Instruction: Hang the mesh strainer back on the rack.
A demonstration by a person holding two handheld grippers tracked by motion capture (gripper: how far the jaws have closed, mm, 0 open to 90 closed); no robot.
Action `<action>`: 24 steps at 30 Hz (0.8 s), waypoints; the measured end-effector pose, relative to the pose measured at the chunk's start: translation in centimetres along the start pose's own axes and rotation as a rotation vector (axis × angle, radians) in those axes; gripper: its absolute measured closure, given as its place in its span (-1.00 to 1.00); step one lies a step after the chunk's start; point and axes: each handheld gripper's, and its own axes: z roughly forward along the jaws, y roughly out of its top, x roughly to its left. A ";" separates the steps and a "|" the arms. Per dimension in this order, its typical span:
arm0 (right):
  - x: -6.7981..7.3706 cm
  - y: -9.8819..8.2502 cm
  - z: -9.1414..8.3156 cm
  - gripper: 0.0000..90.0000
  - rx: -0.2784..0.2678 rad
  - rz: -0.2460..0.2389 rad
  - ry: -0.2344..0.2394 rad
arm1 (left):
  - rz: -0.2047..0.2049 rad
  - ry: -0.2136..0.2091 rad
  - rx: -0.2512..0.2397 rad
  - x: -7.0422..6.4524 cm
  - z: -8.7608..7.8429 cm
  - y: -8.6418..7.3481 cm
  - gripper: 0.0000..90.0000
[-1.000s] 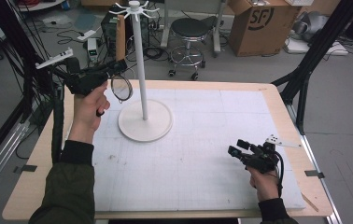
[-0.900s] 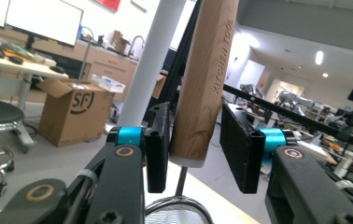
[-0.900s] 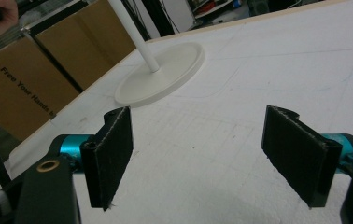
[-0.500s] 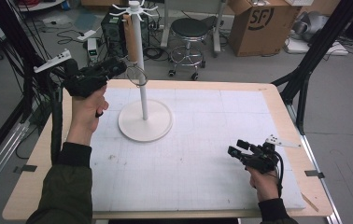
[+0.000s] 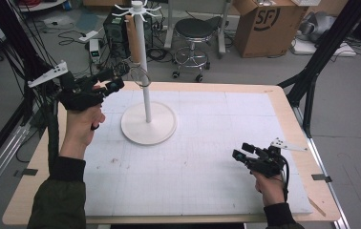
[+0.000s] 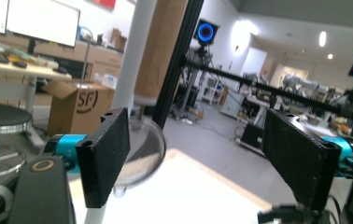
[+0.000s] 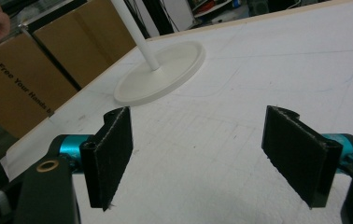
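A white hook stand (image 5: 143,81) rises from a round base (image 5: 149,125) on the mat. A magnifying glass hangs from one of its top hooks, wooden handle (image 5: 132,38) up and clear lens (image 5: 140,76) down beside the pole. My left gripper (image 5: 116,78) is raised next to the lens, jaws wide apart. In the left gripper view the lens (image 6: 144,149) sits just beyond my left gripper (image 6: 198,158), behind one jaw, below the handle (image 6: 158,46). My right gripper (image 5: 238,153) rests low at the table's front right, open and empty (image 7: 198,154), facing the base (image 7: 160,74).
A white gridded mat (image 5: 207,143) covers most of the wooden table (image 5: 293,114). Black frame posts (image 5: 319,52) stand at both sides. Behind the table are a stool (image 5: 195,31), a cardboard box (image 5: 264,24) and floor cables.
My left gripper rose and moved right toward the pole, and the magnifying glass went up with it; the lens now sits higher beside the pole. The right gripper stayed put.
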 end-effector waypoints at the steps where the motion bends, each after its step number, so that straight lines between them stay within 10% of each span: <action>1: 0.0 0.0 0.0 -0.47 -0.004 -0.002 -0.003 | 0.000 0.001 0.002 0.0 -0.2 -0.3 -0.48; 24: 0.3 0.0 -0.1 -0.47 0.004 -0.008 -0.012 | -0.030 0.007 0.022 -1.7 -2.8 -5.7 -0.54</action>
